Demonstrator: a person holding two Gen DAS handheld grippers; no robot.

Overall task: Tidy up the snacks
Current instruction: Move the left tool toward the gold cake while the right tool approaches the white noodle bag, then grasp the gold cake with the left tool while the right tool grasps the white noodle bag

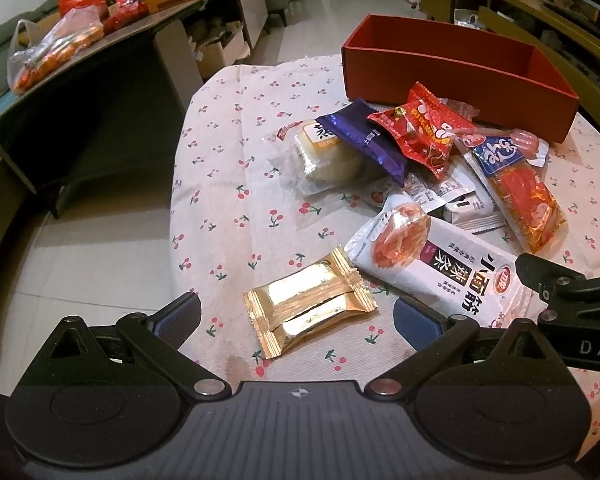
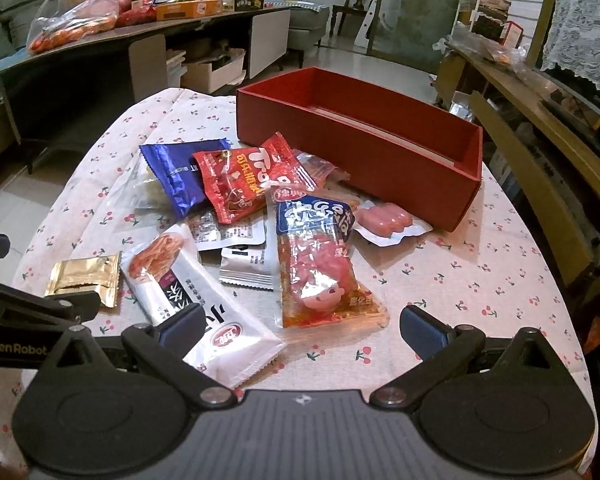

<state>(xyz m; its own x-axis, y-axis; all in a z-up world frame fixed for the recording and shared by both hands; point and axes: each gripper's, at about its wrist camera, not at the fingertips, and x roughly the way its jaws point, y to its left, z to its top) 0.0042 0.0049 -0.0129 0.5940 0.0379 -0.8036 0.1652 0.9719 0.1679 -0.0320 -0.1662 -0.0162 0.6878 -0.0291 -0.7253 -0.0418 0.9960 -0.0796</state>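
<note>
- The gold wafer packet (image 1: 310, 306) lies flat on the cherry-print counter (image 1: 228, 184), alone at the near-left edge of the snack pile (image 2: 260, 216).
- Its long axis runs slantwise across the gap between the left claw (image 1: 296, 320) tips, just ahead of them.
- That left claw is spread wide, pinching nothing, and looks the nearer one.
- The right claw (image 2: 302, 328) is also spread and empty, over the white noodle-snack pack (image 2: 204, 304).
- The red box (image 2: 364, 140) stands empty behind the pile.
</note>
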